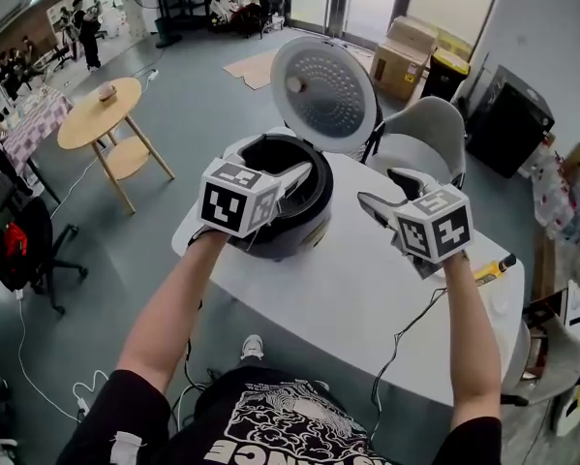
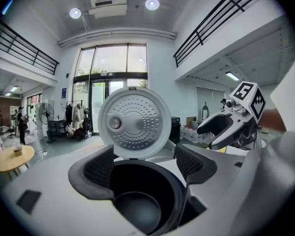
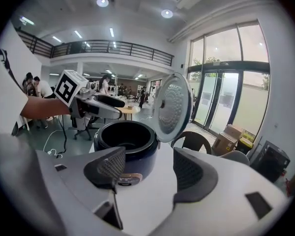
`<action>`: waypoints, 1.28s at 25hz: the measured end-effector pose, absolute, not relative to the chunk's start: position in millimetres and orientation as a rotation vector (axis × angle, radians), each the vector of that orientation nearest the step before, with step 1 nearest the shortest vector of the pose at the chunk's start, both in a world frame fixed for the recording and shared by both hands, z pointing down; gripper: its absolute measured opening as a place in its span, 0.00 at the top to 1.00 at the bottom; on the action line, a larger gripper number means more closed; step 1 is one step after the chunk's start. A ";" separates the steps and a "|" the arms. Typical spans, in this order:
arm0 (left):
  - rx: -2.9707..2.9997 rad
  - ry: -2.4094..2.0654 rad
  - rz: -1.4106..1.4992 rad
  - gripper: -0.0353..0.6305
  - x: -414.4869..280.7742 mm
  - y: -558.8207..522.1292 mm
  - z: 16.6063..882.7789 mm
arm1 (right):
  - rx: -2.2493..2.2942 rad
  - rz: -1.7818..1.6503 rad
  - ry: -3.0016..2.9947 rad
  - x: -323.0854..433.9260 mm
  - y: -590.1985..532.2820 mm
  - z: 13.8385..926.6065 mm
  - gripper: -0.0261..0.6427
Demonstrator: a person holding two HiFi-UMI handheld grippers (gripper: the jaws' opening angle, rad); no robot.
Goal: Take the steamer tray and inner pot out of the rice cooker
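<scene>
A dark rice cooker (image 1: 288, 223) stands on the white table (image 1: 348, 298) with its lid (image 1: 323, 93) up. In the left gripper view the black inner pot (image 2: 137, 205) shows inside the cooker, below the lid (image 2: 134, 122). I see no steamer tray in any view. My left gripper (image 1: 297, 177) hangs open over the cooker's mouth, nothing between its pads (image 2: 100, 168). My right gripper (image 1: 381, 190) is open to the right of the cooker, apart from it. In the right gripper view the cooker (image 3: 125, 141) stands beyond the open right gripper (image 3: 149, 168).
A grey chair (image 1: 427, 132) stands behind the table. A yellow-and-black tool (image 1: 493, 269) lies near the table's right edge. A round wooden table (image 1: 101, 114) is at the left, and cardboard boxes (image 1: 406, 56) are on the floor at the back.
</scene>
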State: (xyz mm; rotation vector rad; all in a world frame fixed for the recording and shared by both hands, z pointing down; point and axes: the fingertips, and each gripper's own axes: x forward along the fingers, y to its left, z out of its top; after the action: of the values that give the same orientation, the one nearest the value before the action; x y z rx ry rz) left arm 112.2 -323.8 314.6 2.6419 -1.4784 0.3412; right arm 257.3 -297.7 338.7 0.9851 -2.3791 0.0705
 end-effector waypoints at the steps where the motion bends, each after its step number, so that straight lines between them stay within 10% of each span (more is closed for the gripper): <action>1: 2.635 -1.480 0.345 0.37 94.8 -326.8 316.5 | 0.980 0.075 -2.382 241.4 -301.1 339.7 0.49; 32: 2.063 -0.573 0.209 0.37 -55.2 -407.1 414.1 | 1.143 0.964 -2.340 132.2 -351.7 421.6 0.50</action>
State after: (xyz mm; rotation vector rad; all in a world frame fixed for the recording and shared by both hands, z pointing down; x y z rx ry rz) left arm -55.2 -407.1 414.1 2.0632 -0.5729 0.2086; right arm 132.2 -351.7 421.6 1.1429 -2.3395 0.9641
